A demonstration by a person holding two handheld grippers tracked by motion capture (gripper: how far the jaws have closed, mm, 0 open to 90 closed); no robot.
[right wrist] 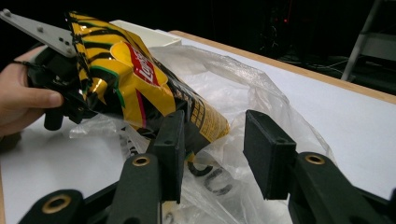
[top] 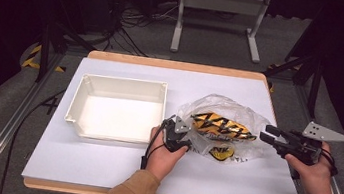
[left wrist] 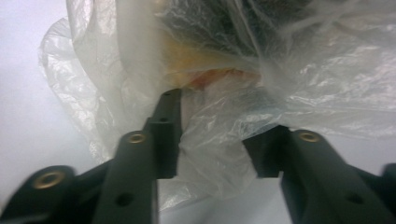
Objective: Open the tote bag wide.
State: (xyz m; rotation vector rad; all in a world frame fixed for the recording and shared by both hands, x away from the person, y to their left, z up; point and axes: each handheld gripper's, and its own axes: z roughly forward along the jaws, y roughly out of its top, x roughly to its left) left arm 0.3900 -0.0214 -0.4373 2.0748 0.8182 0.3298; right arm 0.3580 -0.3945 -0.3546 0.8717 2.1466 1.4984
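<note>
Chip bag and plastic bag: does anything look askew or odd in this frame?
Slightly. The yellow chip bag sits tilted, half in the crumpled clear plastic bag beside the white bin. The left gripper has bunched film between its jaws; the right gripper stands open, holding nothing. Nothing looks spilled or torn.

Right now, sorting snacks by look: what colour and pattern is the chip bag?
Yellow with black stripes, the chip bag; right gripper view.

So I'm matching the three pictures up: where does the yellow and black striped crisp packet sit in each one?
High view: yellow and black striped crisp packet right of centre, inside the clear plastic bag.
Left gripper view: orange-yellow blur behind film, upper middle.
Right gripper view: upper left.
Shared landmark: the clear plastic bag.
</note>
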